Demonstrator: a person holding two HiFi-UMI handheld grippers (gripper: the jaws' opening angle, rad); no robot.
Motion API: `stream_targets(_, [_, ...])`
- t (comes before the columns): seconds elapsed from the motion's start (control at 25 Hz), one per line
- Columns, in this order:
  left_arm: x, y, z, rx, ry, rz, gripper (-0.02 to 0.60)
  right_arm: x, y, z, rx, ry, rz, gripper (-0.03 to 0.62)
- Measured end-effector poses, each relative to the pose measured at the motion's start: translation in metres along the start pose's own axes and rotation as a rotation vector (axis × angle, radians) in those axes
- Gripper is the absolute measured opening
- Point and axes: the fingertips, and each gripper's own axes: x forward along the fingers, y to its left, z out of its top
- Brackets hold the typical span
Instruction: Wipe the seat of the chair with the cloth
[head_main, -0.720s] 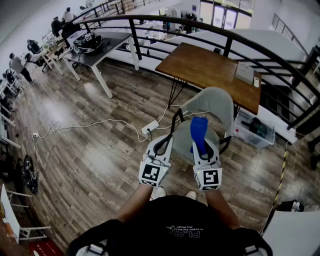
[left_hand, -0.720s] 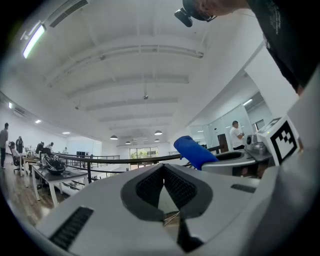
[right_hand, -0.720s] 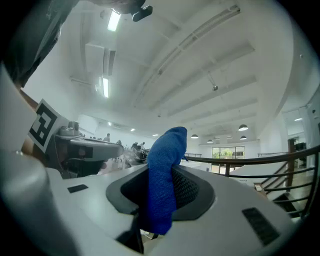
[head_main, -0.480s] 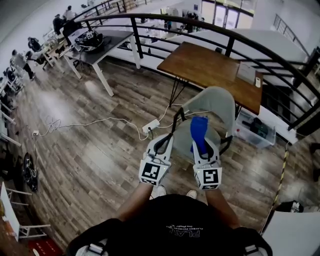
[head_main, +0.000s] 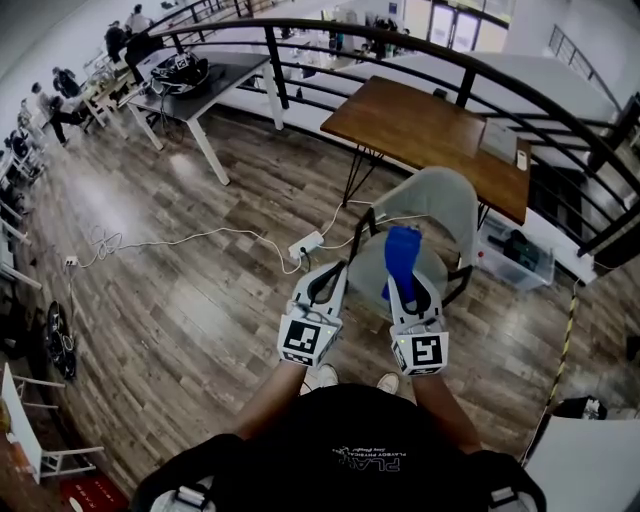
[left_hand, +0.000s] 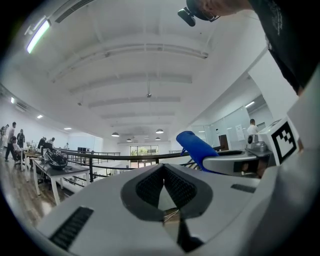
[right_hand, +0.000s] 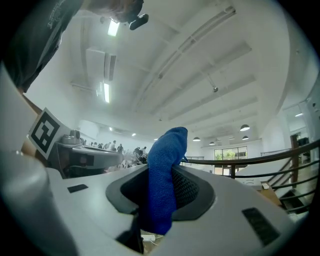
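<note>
— Locating the chair (head_main: 430, 200) seat: which way?
— Ahead and below the right gripper (head_main: 404, 283), which hangs nearer than the left gripper (head_main: 325, 283).
— And the cloth (head_main: 402, 255)?
— Pinched in the right jaws, pointing forward; left jaws pressed together, empty.

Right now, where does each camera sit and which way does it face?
Head view: on the person's head, aimed steeply down at the grey chair and wood floor; shows arms, left gripper, right gripper.
Left gripper view: on that gripper, aimed up along its shut, empty jaws at the ceiling.
Right gripper view: likewise, jaws shut on the blue cloth.
Shared: all three show the cloth.
</note>
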Motion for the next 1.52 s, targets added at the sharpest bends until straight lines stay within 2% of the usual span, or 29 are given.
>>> stream_targets(0.36, [-0.016,0.029,-0.006,-0.014,0.005,-0.03,0.006,0.014,0.026,-0.003,-0.01,0.02,-0.041,0.114])
stream_targets(0.84, [-0.008,0.03,-0.019,-0.043,0.003,-0.082,0.006,0.018,0.032,-0.013,-0.02,0.054,-0.076,0.115])
stream_targets(1.04, [0.019,0.028,-0.031,-0.052,0.028,-0.092,0.006,0.027,0.006,-0.024,0.004,0.066,-0.099,0.114])
stream_targets(1.24, [0.052,0.034,-0.037,-0.096,0.068,-0.091,0.006,0.05,-0.021,-0.037,0.027,0.076,-0.099,0.114])
stream_targets(1.52, [0.125,0.035,-0.034,-0.072,0.056,-0.099,0.006,0.091,-0.076,-0.034,0.021,0.028,-0.056,0.114])
